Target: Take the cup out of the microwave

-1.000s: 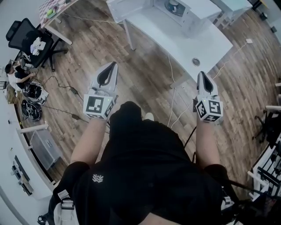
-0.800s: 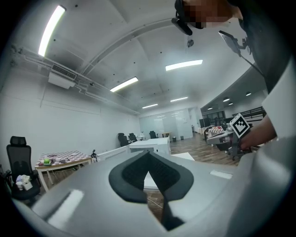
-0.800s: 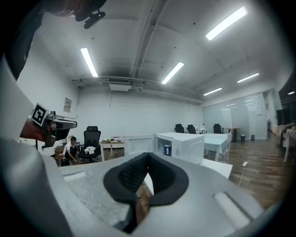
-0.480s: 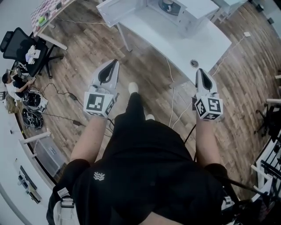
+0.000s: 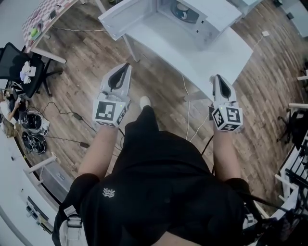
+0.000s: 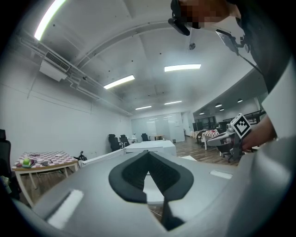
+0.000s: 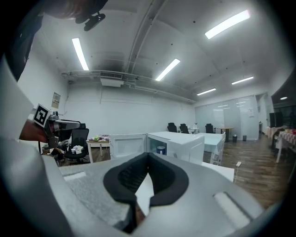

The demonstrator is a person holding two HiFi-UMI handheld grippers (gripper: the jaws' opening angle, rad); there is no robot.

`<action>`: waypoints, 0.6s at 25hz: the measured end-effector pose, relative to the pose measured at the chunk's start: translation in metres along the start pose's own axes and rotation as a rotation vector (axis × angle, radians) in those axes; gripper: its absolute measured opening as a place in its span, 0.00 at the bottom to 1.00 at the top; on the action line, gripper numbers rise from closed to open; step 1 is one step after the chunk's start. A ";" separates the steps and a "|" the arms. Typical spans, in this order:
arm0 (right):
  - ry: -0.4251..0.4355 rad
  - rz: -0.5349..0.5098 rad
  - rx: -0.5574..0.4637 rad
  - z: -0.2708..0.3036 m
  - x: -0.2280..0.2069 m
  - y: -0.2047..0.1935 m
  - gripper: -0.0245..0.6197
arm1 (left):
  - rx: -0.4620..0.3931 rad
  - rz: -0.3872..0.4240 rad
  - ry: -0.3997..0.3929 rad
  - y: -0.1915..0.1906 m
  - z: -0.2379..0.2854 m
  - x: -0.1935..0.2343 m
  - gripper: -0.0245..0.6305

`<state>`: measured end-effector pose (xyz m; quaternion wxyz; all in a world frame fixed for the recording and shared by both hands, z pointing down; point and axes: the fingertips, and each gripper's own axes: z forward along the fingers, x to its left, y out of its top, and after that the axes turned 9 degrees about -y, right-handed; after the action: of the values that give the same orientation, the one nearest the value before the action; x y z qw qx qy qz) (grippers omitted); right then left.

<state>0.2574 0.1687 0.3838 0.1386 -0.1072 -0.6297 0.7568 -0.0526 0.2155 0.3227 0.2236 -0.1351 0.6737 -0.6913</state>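
Note:
A white microwave stands on a white table ahead of me, its door swung wide to the left. A dark blue cup sits inside the cavity; the right gripper view shows this cup through the open front. My left gripper hovers over the floor short of the table's near left corner, shut and empty. At the table's near edge my right gripper is also shut with nothing in it. Both are well short of the cup.
A black office chair and a checkered-cloth table stand at the left. Cables trail over the wood floor, and one cable hangs off the table's edge. A rack lines the right edge.
Both grippers have advanced toward the table and microwave, which now sit nearer and larger in the head view. The jaws have stayed as they were.

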 end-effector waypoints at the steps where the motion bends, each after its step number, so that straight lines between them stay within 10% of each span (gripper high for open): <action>1: -0.003 -0.003 0.004 0.011 0.004 0.002 0.04 | 0.000 -0.005 -0.003 -0.001 0.006 0.011 0.04; 15: -0.071 -0.020 0.020 0.157 0.049 0.047 0.04 | -0.019 -0.023 -0.100 0.001 0.093 0.154 0.04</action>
<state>0.1556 0.0330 0.3673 0.1247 -0.0724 -0.6279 0.7648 -0.1399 0.0588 0.3092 0.2475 -0.1793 0.6666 -0.6799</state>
